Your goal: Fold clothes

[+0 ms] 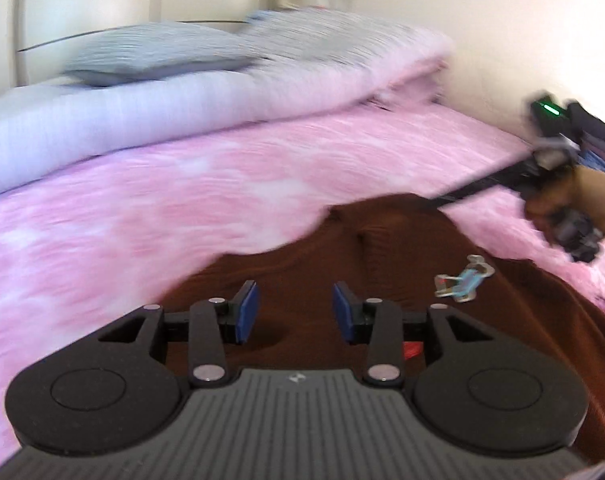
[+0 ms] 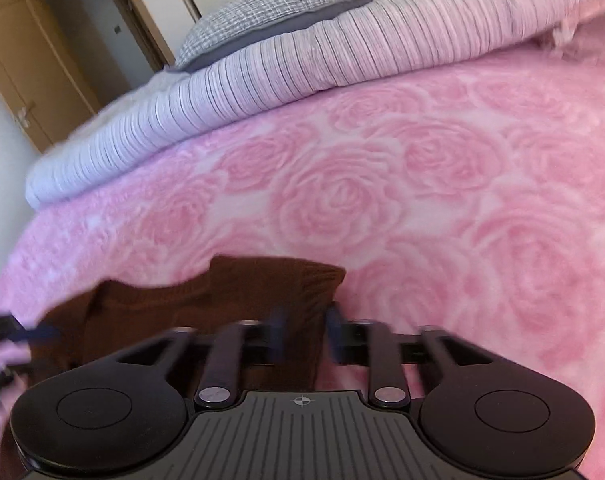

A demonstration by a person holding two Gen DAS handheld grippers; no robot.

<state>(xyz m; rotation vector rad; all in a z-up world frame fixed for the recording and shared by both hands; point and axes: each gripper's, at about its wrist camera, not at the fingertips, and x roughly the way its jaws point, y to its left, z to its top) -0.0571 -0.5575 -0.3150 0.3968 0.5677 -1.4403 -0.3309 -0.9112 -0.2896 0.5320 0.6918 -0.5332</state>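
Observation:
A brown knit garment (image 1: 342, 264) lies on the pink bed, with a small printed motif (image 1: 462, 278) on it. My left gripper (image 1: 295, 313) hovers just above its near part, open, with nothing between the blue pads (image 1: 246, 312). A hand holds my right gripper (image 1: 436, 202) at the garment's far right edge. In the right wrist view the right gripper (image 2: 305, 336) has blurred fingers (image 2: 278, 336) drawn in on a fold of the brown garment (image 2: 230, 292). The left gripper (image 2: 30, 334) shows as a blur at the left edge.
The pink rose-patterned blanket (image 2: 422, 184) covers the bed. A folded striped quilt (image 2: 262, 80) and a checked pillow (image 2: 270, 12) lie along the far side. A wall (image 1: 522, 20) runs beside the bed, and a wooden door (image 2: 18, 80) stands beyond it.

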